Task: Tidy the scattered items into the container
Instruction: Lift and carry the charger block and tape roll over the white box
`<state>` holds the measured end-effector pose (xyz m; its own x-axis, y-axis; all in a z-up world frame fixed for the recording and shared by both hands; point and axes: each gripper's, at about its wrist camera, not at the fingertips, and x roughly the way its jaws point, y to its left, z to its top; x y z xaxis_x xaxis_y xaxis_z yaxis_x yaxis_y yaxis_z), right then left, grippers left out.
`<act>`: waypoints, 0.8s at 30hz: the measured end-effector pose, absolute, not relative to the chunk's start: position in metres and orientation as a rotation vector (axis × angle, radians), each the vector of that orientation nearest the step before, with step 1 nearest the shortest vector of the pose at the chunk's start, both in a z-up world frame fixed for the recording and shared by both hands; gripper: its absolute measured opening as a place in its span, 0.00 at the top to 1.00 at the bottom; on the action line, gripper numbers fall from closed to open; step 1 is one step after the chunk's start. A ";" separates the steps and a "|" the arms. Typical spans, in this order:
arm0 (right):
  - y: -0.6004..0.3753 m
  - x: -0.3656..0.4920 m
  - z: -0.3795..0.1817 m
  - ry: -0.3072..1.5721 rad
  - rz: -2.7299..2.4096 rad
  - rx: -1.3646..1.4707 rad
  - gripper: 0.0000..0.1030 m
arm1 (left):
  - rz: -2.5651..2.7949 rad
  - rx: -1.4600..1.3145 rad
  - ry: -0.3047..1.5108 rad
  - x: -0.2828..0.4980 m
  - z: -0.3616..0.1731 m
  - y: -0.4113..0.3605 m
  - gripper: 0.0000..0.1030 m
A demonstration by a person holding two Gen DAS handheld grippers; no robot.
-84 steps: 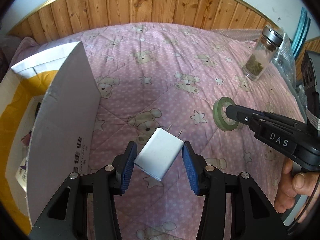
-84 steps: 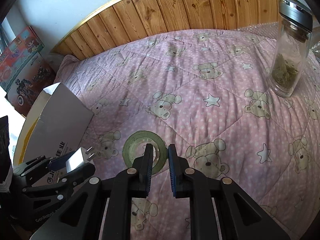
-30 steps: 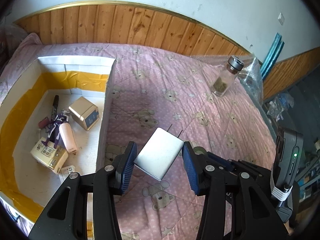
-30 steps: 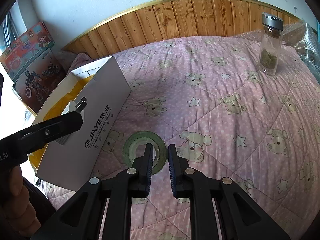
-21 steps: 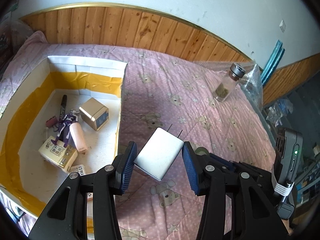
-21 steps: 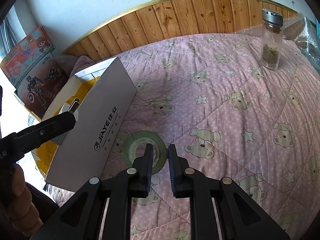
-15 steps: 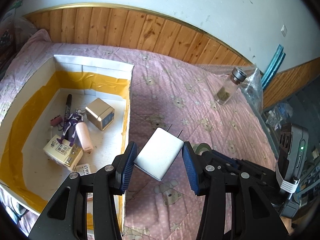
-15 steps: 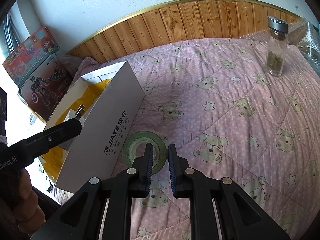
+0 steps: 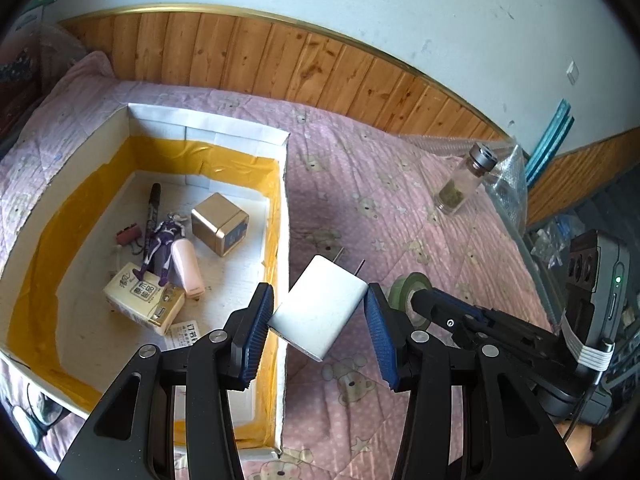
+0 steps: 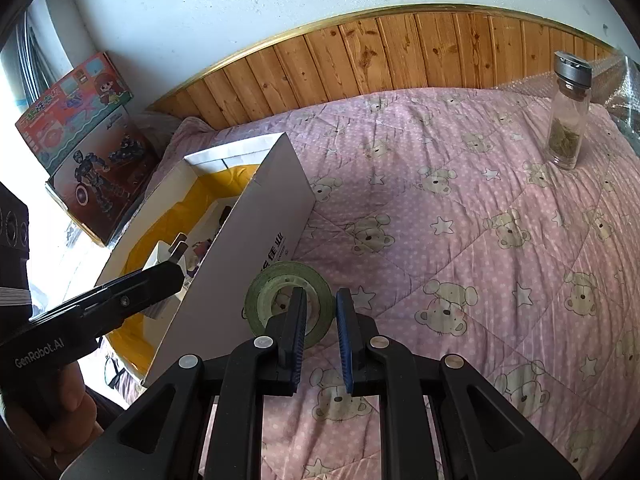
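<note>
My left gripper (image 9: 318, 318) pinches white charger (image 9: 320, 312) above box (image 9: 208, 130) wall; my right gripper (image 10: 320, 320) clamps green tape roll (image 10: 266, 286) rim, lifted.

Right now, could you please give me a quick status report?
Left gripper shut on white charger, above box wall. Right gripper shut on green tape roll. Glass jar on quilt. Nothing in the way.
</note>
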<state>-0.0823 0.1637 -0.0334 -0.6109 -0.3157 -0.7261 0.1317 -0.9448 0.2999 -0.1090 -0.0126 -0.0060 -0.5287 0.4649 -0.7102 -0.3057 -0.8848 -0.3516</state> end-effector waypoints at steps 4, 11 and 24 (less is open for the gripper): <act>0.158 -0.083 -0.025 -0.304 -2.597 1.215 0.84 | 2.407 -1.190 -0.268 -0.108 -0.006 -0.020 0.53; 0.146 -0.086 -0.014 -0.276 -2.595 1.192 0.84 | 2.417 -1.185 -0.318 -0.108 -0.003 -0.036 0.53; 0.130 -0.089 0.002 -0.254 -2.580 1.166 0.84 | 2.424 -1.177 -0.422 -0.113 0.003 -0.066 0.53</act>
